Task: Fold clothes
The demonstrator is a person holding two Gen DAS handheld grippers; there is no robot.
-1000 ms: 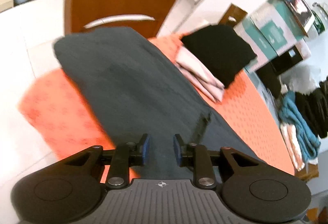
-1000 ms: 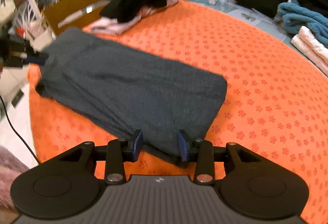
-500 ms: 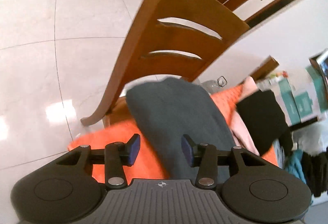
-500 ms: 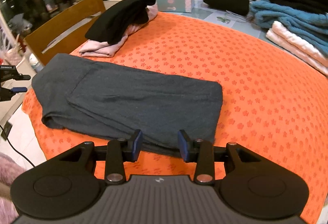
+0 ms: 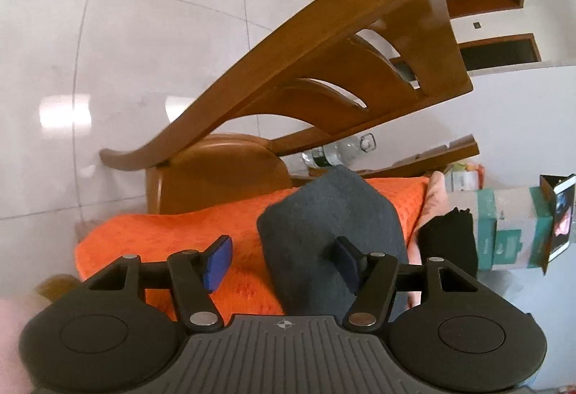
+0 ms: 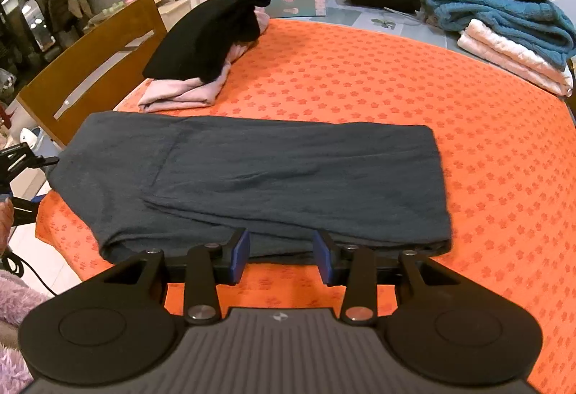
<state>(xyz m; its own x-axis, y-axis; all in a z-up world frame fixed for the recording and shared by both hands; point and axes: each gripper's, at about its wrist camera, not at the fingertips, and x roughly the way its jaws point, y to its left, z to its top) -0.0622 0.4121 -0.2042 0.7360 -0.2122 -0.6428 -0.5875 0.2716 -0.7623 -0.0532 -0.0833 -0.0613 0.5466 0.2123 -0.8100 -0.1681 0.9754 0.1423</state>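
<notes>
My grey garment (image 6: 273, 174) lies folded lengthwise beside the black-and-pink pile (image 6: 212, 48); crosswise folds remain, I judge; my left gripper (image 5: 284, 259) and right gripper (image 6: 280, 257) gape empty.

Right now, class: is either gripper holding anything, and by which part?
Nothing is held. The left gripper and right gripper are both open, at opposite ends of the folded grey garment.

A dark grey cloth garment (image 6: 273, 178), folded into a long flat band, lies along the near edge of the orange flower-print table cover (image 6: 396, 80), one end reaching its left edge.
</notes>
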